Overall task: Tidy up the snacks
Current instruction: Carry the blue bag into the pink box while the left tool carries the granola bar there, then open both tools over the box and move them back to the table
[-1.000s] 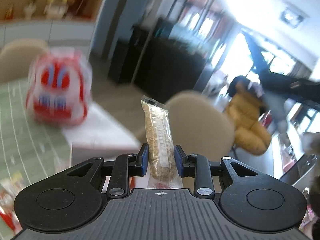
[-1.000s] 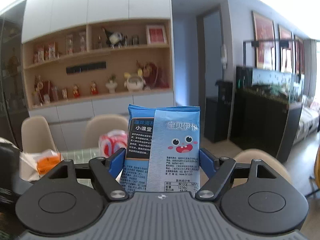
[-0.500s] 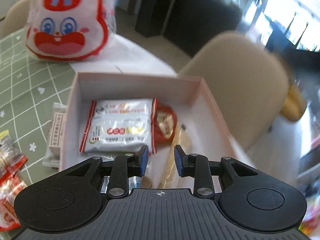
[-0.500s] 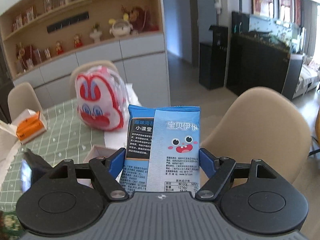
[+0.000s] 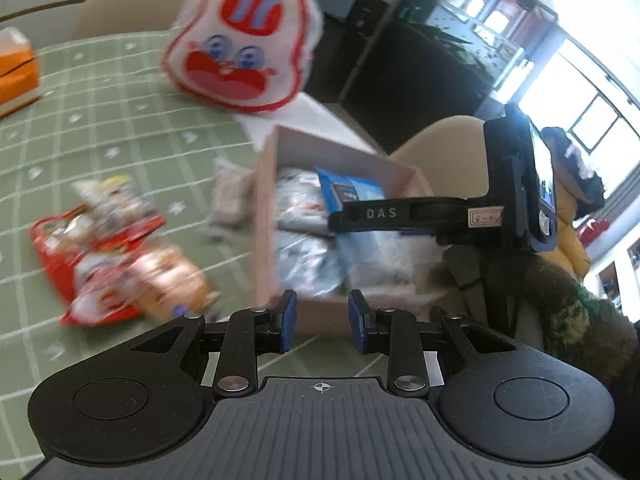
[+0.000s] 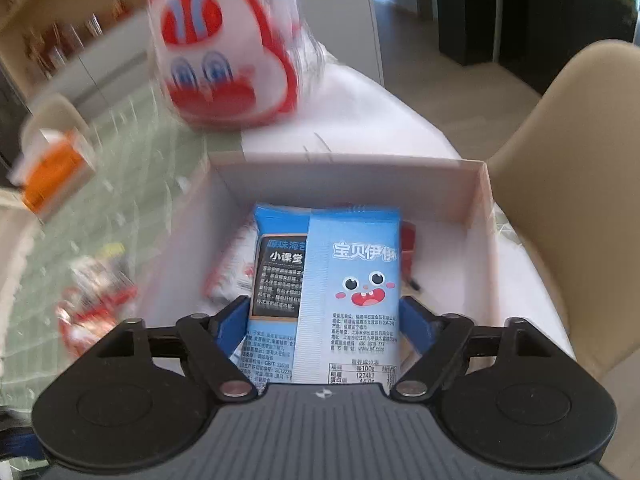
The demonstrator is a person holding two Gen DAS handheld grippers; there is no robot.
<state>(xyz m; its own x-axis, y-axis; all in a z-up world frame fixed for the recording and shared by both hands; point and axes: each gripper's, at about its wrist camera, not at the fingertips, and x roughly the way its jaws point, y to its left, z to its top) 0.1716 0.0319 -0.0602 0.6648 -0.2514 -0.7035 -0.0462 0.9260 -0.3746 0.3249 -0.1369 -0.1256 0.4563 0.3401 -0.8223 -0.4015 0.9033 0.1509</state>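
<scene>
Blue snack packet (image 6: 352, 280) sits between right gripper (image 6: 326, 320) jaws, which are opening, over the box (image 6: 478, 216). Left gripper (image 5: 322, 316) part-spread, empty, at the box's near edge.

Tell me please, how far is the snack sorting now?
Partly done. Several packets already lie in the box. In hand: the blue snack packet sits between the right gripper's opening jaws, over the box. The left gripper is empty. Left: the red packets and a small pale packet on the green tablecloth.
</scene>
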